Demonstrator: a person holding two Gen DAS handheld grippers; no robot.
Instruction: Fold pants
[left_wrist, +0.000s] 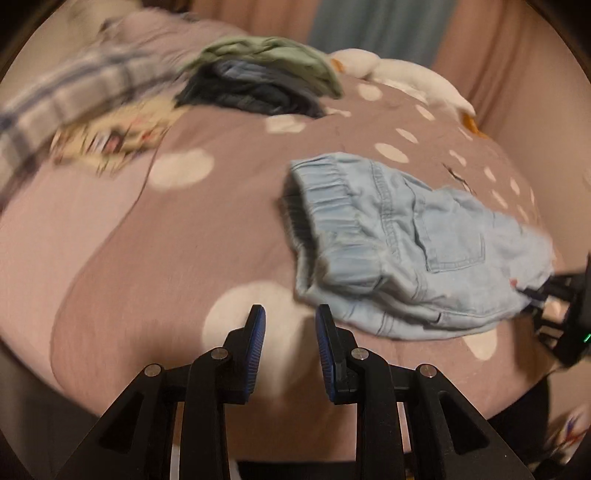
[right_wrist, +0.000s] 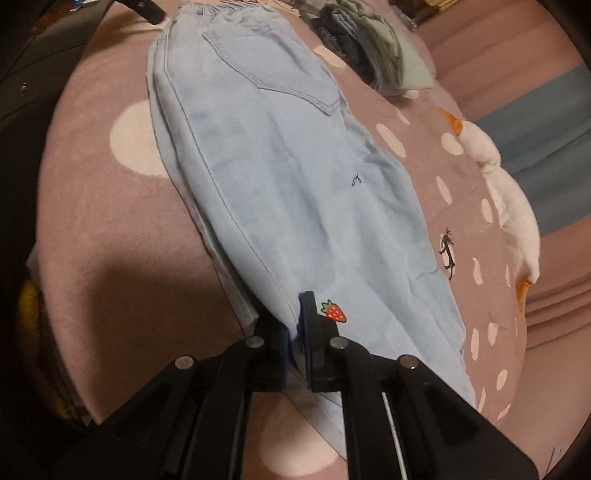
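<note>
Light blue denim pants (left_wrist: 406, 236) lie lengthwise on a brown bedspread with white dots (left_wrist: 147, 240). Their elastic waistband is toward the left in the left wrist view, and a back pocket faces up. My left gripper (left_wrist: 290, 321) hovers just short of the waistband's near corner, open, with nothing between its blue pads. In the right wrist view the pants (right_wrist: 280, 177) stretch away from me, doubled leg on leg. My right gripper (right_wrist: 295, 314) is shut on the hem end beside a red strawberry patch (right_wrist: 334, 312). The right gripper (left_wrist: 535, 291) also shows at the right edge of the left wrist view.
A pile of folded clothes, green on dark blue (left_wrist: 258, 77) (right_wrist: 369, 55), sits at the far side of the bed. A white plush duck (left_wrist: 406, 81) (right_wrist: 509, 206) lies along the far edge. Plaid cloth (left_wrist: 55, 103) and a printed fabric (left_wrist: 110, 136) lie at the left.
</note>
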